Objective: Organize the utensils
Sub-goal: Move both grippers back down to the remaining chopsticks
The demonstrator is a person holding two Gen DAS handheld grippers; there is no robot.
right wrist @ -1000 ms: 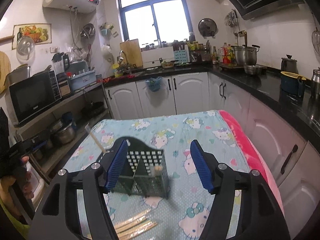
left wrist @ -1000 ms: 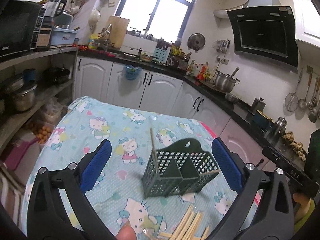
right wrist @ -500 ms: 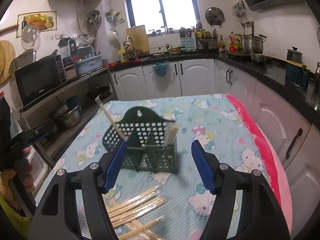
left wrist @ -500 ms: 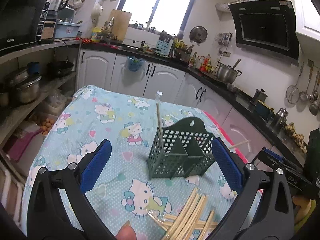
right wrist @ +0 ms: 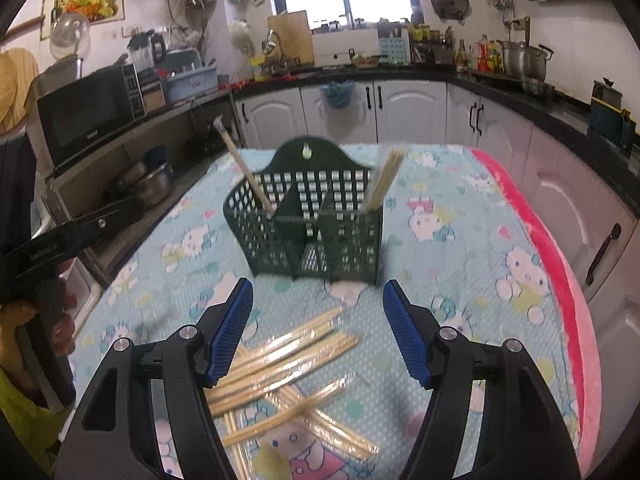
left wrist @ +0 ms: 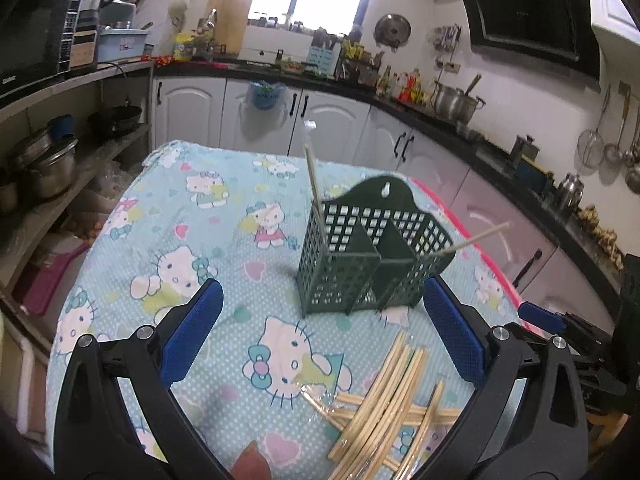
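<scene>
A dark green perforated utensil holder (left wrist: 368,256) (right wrist: 312,220) stands on the Hello Kitty tablecloth. A wrapped chopstick pair (left wrist: 314,184) (right wrist: 244,170) leans out of its left compartment, and another (left wrist: 478,238) (right wrist: 384,180) out of its right compartment. A loose pile of wrapped chopsticks (left wrist: 384,400) (right wrist: 280,364) lies on the cloth in front of the holder. My left gripper (left wrist: 324,336) is open and empty, above the cloth beside the pile. My right gripper (right wrist: 318,332) is open and empty, above the pile.
The table (left wrist: 192,208) has a pink edge (right wrist: 560,264) on the right. White cabinets and a black counter (right wrist: 400,76) run behind and to the right. Shelves with pots (left wrist: 44,164) and a microwave (right wrist: 88,112) stand on the left.
Both grippers have drawn back and tilted down, so the holder looks farther and the chopstick pile has come into view. Both stay open and empty.
</scene>
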